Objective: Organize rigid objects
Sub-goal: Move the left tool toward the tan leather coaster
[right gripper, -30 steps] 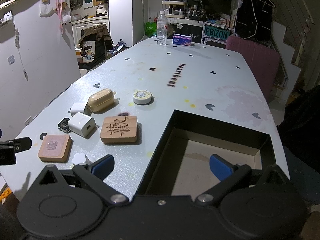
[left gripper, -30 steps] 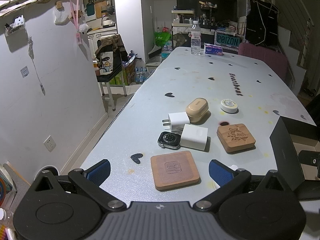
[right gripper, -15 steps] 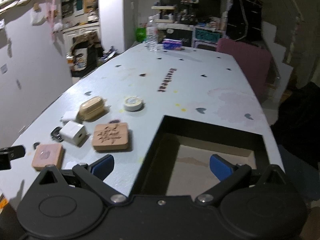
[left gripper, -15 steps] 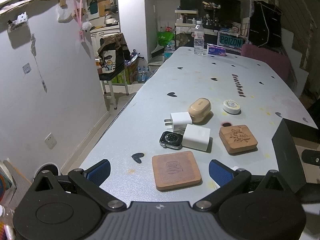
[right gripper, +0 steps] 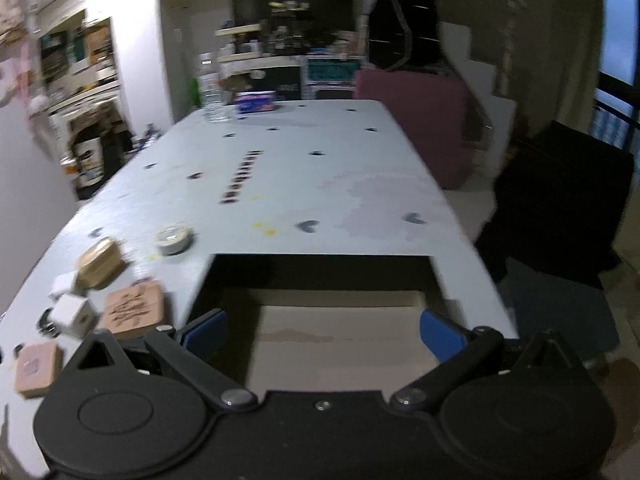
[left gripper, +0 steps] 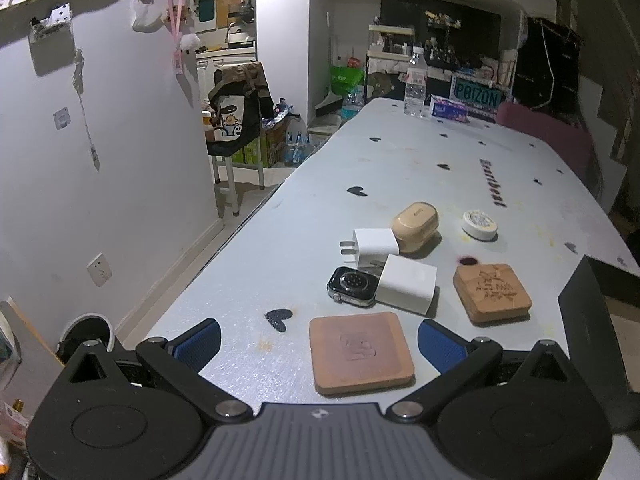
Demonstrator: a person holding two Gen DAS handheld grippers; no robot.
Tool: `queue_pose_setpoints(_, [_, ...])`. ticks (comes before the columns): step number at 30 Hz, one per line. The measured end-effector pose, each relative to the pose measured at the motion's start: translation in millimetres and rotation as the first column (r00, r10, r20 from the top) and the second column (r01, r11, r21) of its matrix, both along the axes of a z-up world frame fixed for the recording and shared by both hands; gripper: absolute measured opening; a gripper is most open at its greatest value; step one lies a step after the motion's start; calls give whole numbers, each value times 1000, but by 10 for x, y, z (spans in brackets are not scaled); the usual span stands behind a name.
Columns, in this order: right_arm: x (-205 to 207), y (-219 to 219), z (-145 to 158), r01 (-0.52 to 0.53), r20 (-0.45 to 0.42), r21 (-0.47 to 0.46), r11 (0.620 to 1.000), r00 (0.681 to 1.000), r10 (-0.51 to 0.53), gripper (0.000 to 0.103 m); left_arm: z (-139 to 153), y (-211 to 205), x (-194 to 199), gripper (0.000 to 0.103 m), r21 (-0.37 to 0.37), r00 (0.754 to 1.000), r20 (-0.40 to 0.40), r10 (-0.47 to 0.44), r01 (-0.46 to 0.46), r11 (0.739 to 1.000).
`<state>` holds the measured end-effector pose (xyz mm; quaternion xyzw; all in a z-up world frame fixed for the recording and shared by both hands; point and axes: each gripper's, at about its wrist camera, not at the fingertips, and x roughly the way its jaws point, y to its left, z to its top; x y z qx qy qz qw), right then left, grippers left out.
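On the pale table lie a plain wooden coaster, a carved wooden block, a white charger cube, a smaller white plug, a smartwatch body, a tan earbud case and a round white tin. My left gripper is open, hovering just before the coaster. My right gripper is open over the black open box. The right wrist view is blurred; the carved block and coaster lie at its left.
A water bottle and a tissue pack stand at the table's far end. A pink chair is at the far right. A white wall and a laden stool lie left of the table. The box's black wall rises at the right.
My right gripper has swung to the right and tilted up, centring over the box, and its view is now blurred. My left gripper has barely moved.
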<state>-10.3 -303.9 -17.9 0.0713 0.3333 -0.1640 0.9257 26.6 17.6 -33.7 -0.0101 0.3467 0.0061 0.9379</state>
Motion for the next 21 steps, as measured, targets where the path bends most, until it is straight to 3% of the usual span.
queue_pose_setpoints(4, [-33,-244,-35,96,-4,18,995,995,-96,102,-66,45,50,103,-39,1000,-7,17,-17,999])
queue_pose_setpoints(7, [-68,-445,-82,163,-20,27,986,986,-163,91,-120,61,100,103,-53,999,-34,27,-29,998])
queue_pose_setpoints(11, [-115,-680,-198,222,-47,68,973,975,-219,83,-173,53,153,103,-27,998,-57,32,-34,999])
queue_pose_setpoints(14, [-130,-821,-295,227,-67,153,962,973,-219,78,-210,29,171,103,-6,998,-61,3,-3,1000])
queue_pose_setpoints(16, [-125,-849,-359,220,-88,184,958,974,-207,72,-234,14,184,103,1,998,-65,-12,12,1000])
queue_pose_setpoints(21, [-106,-865,-448,200,-121,206,958,977,-178,41,-324,-8,264,103,16,994,-104,-26,28,999])
